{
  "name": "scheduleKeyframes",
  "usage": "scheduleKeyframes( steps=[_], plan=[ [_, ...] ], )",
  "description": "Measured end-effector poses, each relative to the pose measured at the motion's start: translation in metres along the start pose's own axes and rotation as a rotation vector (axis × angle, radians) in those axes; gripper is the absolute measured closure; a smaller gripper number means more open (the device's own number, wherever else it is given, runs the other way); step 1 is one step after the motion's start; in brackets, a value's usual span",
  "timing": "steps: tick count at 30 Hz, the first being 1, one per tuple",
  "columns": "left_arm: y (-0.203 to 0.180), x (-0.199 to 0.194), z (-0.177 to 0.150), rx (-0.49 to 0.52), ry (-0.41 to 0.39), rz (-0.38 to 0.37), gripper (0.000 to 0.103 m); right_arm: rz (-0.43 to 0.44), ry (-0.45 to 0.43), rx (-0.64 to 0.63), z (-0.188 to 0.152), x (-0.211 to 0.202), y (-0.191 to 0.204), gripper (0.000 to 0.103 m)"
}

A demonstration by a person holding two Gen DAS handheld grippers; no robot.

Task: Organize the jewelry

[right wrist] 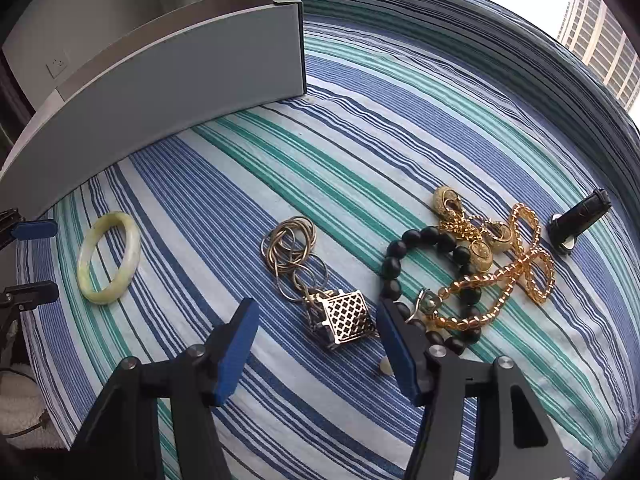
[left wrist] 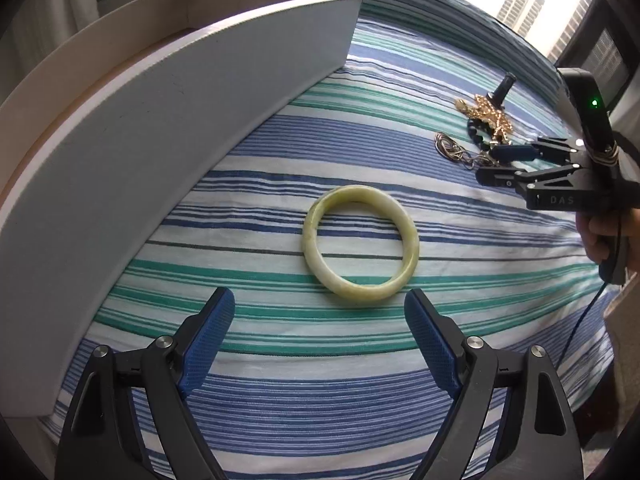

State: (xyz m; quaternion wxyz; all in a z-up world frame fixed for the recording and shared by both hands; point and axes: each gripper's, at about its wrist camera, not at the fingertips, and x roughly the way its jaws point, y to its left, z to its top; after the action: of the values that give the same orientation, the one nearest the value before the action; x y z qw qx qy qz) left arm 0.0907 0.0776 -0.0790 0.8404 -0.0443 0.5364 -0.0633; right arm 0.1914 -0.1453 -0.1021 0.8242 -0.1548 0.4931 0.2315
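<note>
A pale green jade bangle (left wrist: 360, 245) lies flat on the striped cloth, just ahead of my open, empty left gripper (left wrist: 320, 302); it also shows in the right wrist view (right wrist: 109, 257). My right gripper (right wrist: 316, 312) is open and empty, its jaws either side of a silver cube pendant (right wrist: 347, 318) on a thin looped chain (right wrist: 289, 249). To its right lie a black bead bracelet (right wrist: 404, 264), a gold bead chain (right wrist: 516, 268) and gold earrings (right wrist: 460, 216). The right gripper also shows in the left wrist view (left wrist: 490, 162), by the jewelry pile (left wrist: 480, 124).
A white open box (left wrist: 168, 112) stands on the cloth to the left; it also shows in the right wrist view (right wrist: 180, 80). A small black cylinder (right wrist: 580, 218) lies at the far right. The striped cloth (left wrist: 320, 380) covers the surface. Windows lie beyond the far edge.
</note>
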Motion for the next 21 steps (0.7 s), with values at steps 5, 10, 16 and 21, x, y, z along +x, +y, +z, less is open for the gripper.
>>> scheduleKeyframes(
  steps=[5, 10, 16, 21],
  plan=[
    [-0.002, -0.002, -0.002, 0.004, 0.0, -0.002, 0.015, -0.015, 0.033, -0.034, 0.003, 0.007, 0.003, 0.041],
    [-0.003, -0.004, -0.002, -0.004, -0.002, -0.009, 0.015, 0.047, -0.034, -0.027, 0.026, -0.002, 0.012, 0.041],
    [0.003, -0.009, -0.004, -0.012, -0.007, 0.0, 0.015, 0.015, 0.011, -0.076, 0.043, 0.033, 0.026, 0.042],
    [0.012, -0.007, -0.008, -0.031, 0.0, 0.004, 0.015, 0.068, -0.007, -0.039, 0.023, 0.011, 0.026, 0.083]
  ],
)
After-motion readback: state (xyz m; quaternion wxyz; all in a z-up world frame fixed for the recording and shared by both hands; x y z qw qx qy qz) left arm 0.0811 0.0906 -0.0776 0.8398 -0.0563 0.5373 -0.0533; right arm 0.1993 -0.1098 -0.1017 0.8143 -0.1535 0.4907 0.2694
